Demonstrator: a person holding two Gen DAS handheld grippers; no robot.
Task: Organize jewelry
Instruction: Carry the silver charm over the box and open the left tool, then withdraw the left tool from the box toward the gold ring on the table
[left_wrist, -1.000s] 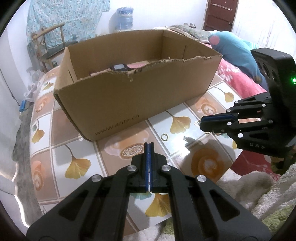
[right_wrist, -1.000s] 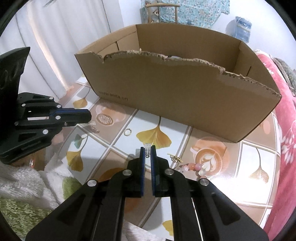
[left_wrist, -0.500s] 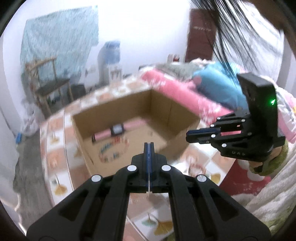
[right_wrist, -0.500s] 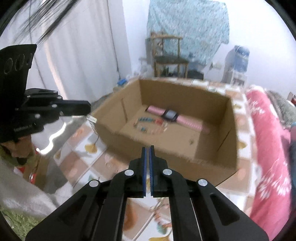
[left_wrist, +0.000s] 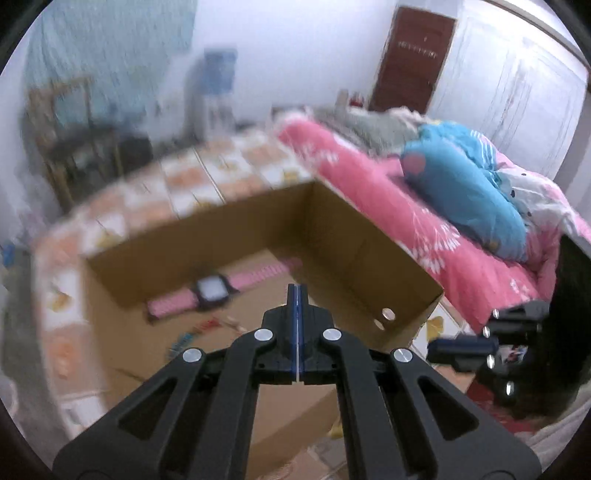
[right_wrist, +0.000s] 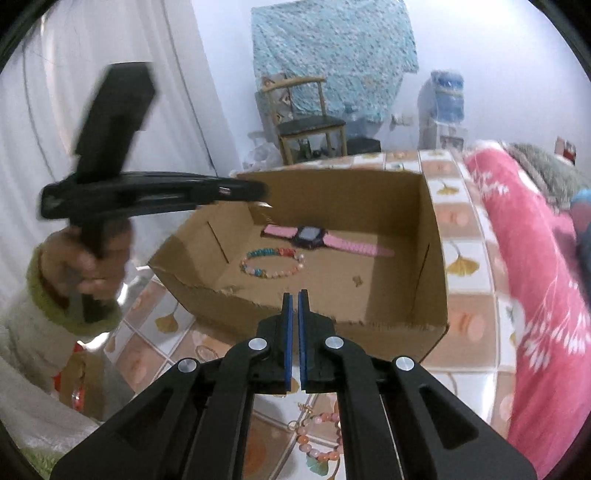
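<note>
An open cardboard box (right_wrist: 402, 306) stands on the tiled table (right_wrist: 469, 321). Inside lie a pink watch (right_wrist: 314, 236), a beaded bracelet (right_wrist: 271, 263) and a small gold piece (right_wrist: 356, 281). The watch also shows in the left wrist view (left_wrist: 212, 291). My left gripper (left_wrist: 296, 291) is shut and hovers over the box; in the right wrist view (right_wrist: 264, 194) a small pale thing hangs at its tip. My right gripper (right_wrist: 294, 297) has its jaws a narrow slit apart, empty, in front of the box. A pink bead bracelet (right_wrist: 319, 435) lies on the table under it.
A bed with a pink cover (right_wrist: 535, 295) and blue bedding (left_wrist: 461, 184) runs along the table's right side. A wooden chair (right_wrist: 306, 122) and a water dispenser (right_wrist: 445, 107) stand behind. A thin ring (right_wrist: 207, 350) lies on the tiles before the box.
Both grippers rose from the tabletop. The left one swung over the box opening, blurred by motion. The right one dropped back lower to the box's front. Its jaws parted slightly.
</note>
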